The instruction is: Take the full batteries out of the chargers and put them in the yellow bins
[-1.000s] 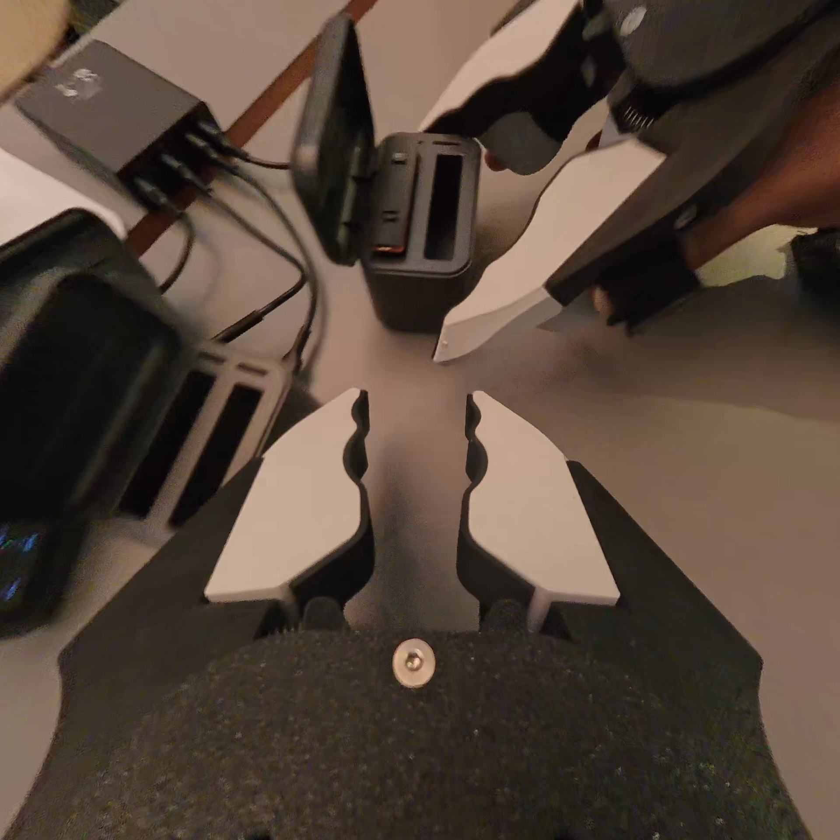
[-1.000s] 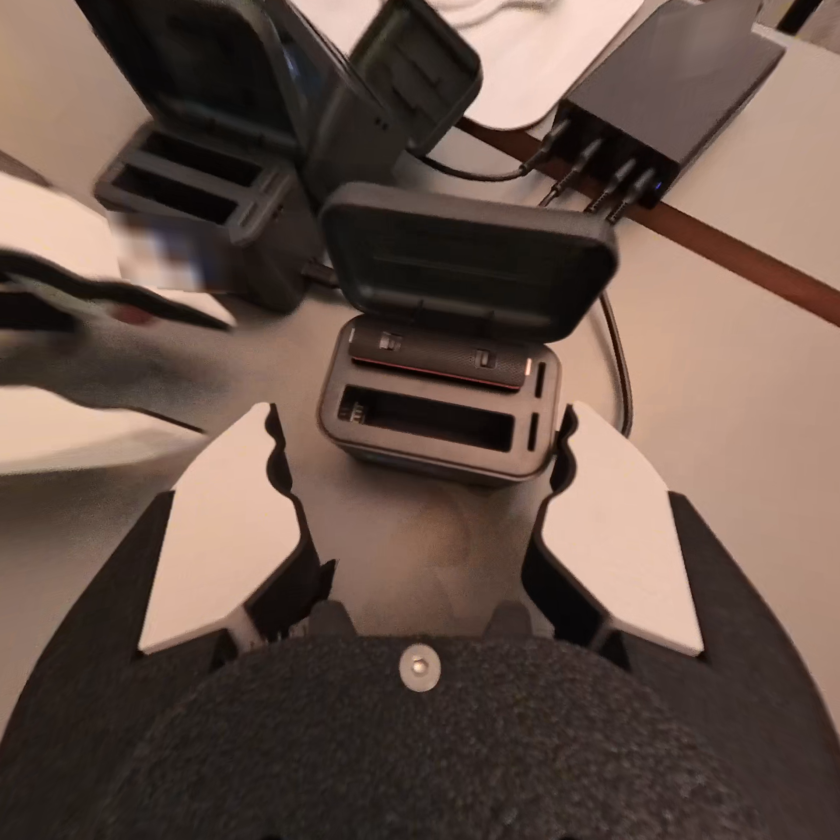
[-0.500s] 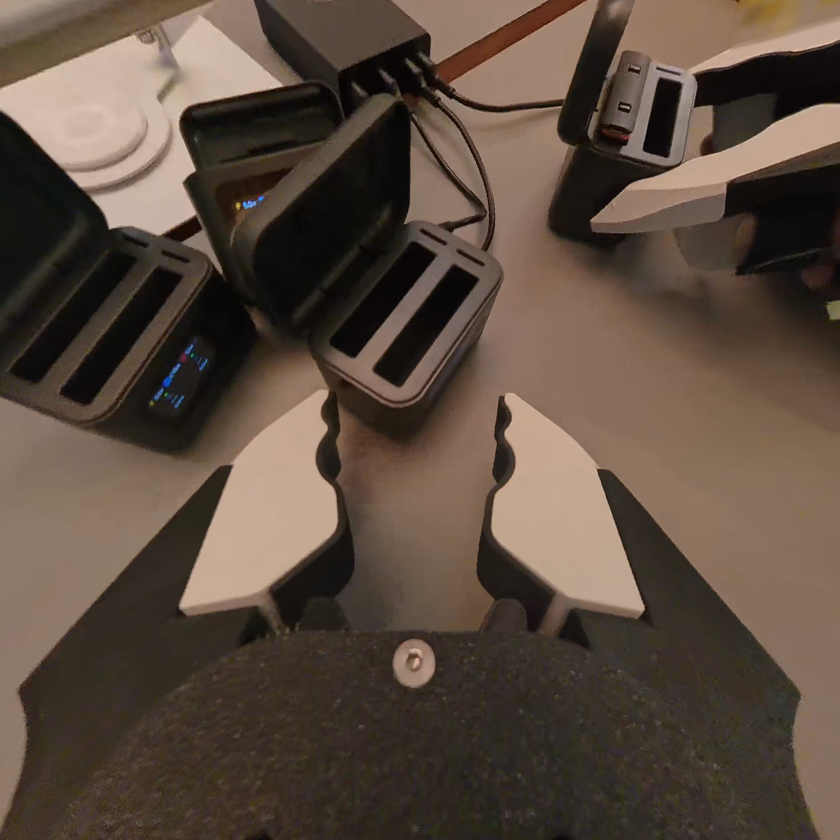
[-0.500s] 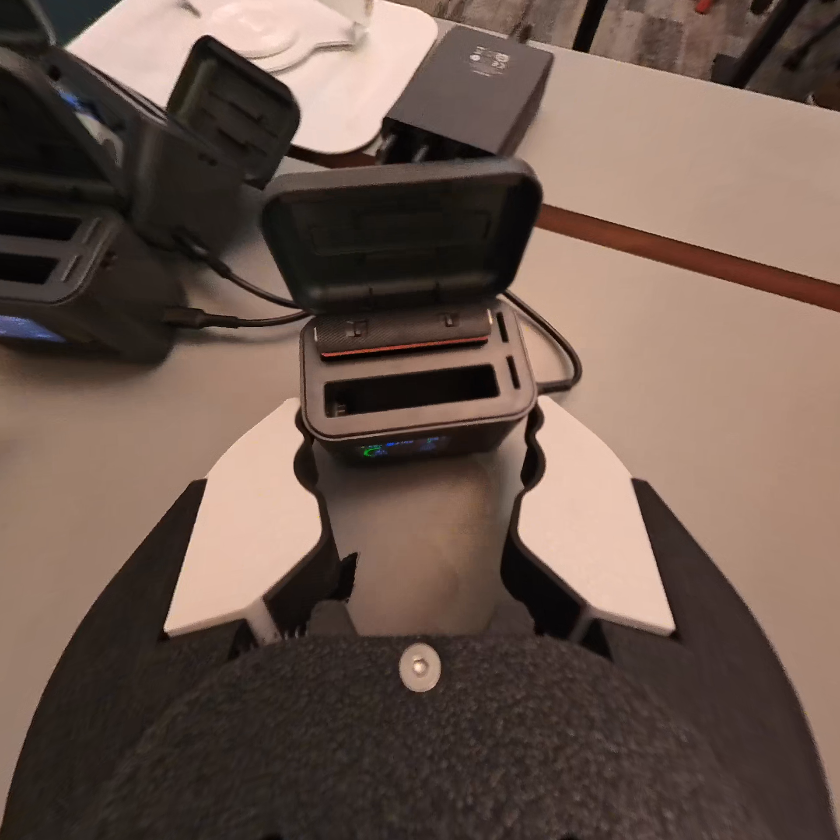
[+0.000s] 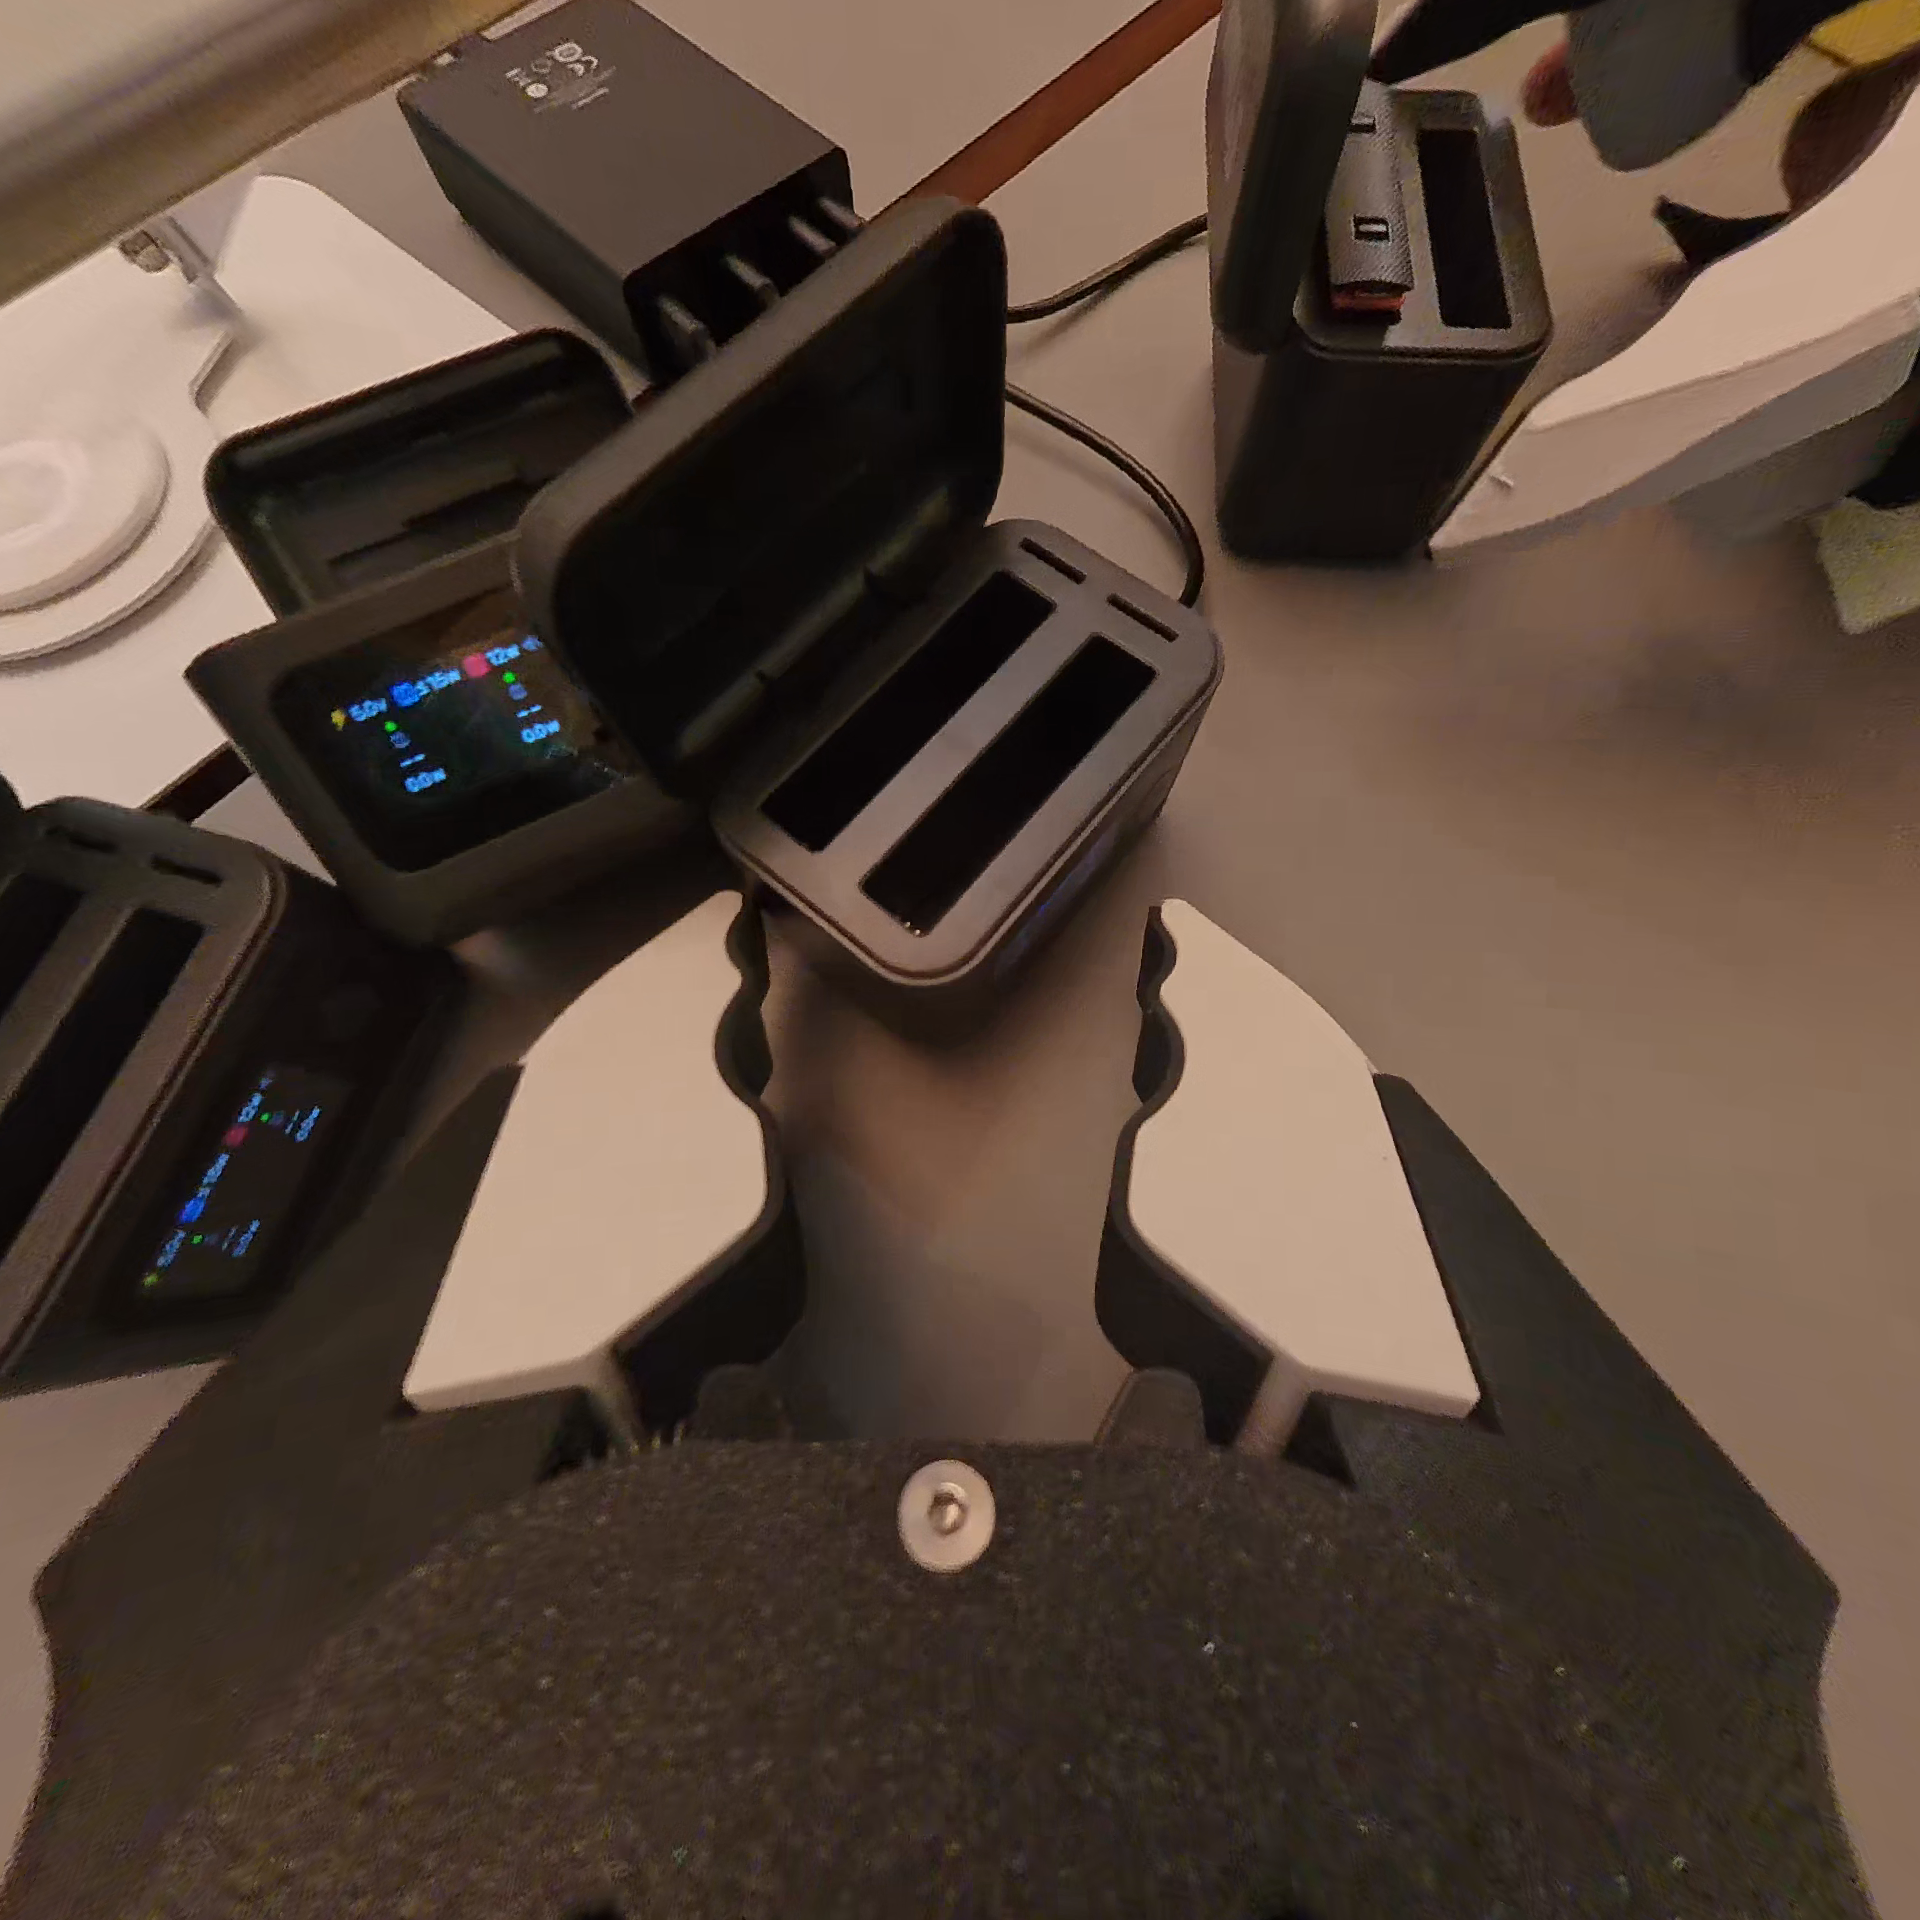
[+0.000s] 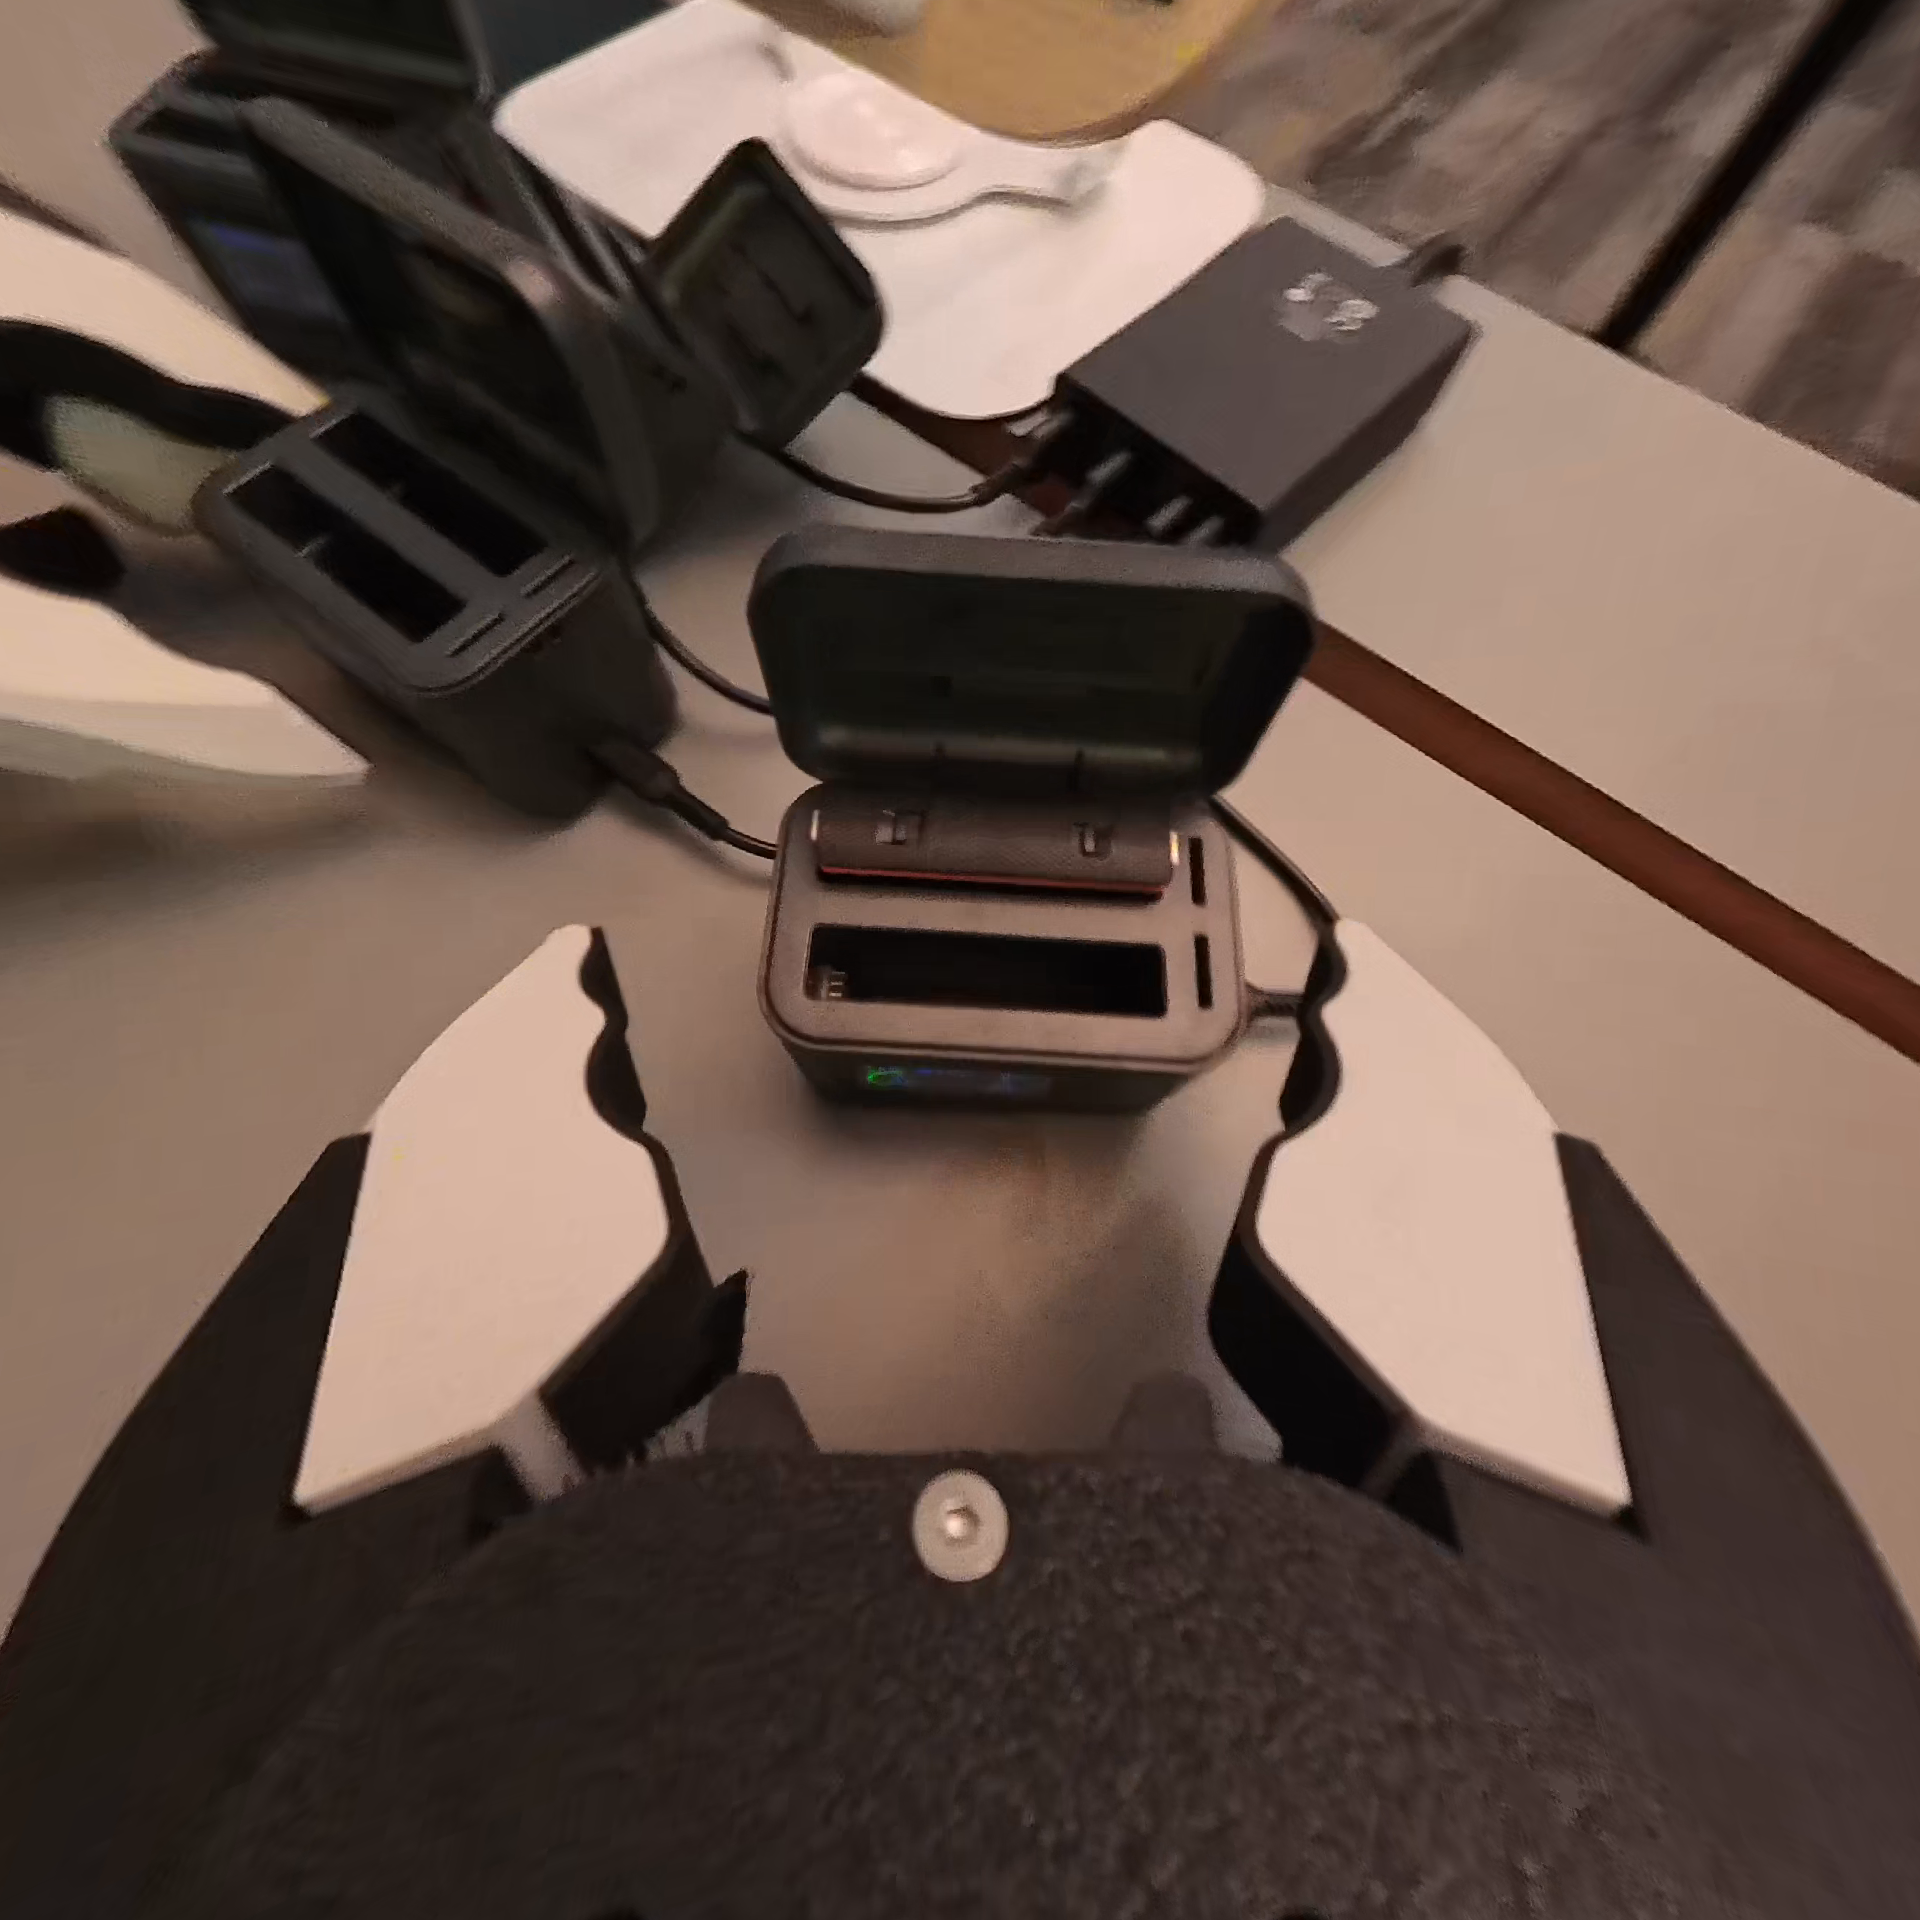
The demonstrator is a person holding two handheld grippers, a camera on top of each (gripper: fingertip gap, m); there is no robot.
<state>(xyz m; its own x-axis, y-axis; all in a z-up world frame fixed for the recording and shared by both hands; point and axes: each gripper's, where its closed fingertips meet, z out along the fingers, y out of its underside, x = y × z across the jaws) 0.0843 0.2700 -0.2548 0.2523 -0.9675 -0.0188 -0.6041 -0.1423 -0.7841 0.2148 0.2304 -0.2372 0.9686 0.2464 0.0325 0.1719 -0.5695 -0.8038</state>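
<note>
Grey counter (image 6: 1507, 810) carries several open black chargers wired to a power hub (image 6: 1262, 379). Nearest, the right tongs (image 6: 961, 997) hover with jaws spread wide and empty before a charger (image 6: 1003, 997) whose front slot is vacant and whose rear slot holds the one visible battery (image 6: 992, 847), tucked close under the raised lid (image 6: 1029, 649). Left tongs (image 5: 945, 971), likewise parted and empty, face an emptied charger (image 5: 966, 769). No yellow bin is clearly visible. Risk: the tongs may strike the lid, or drag the light, cabled charger upward with the battery.

Black gripper (image 5: 951, 925), white-faced fingers (image 5: 613, 1195)
</note>
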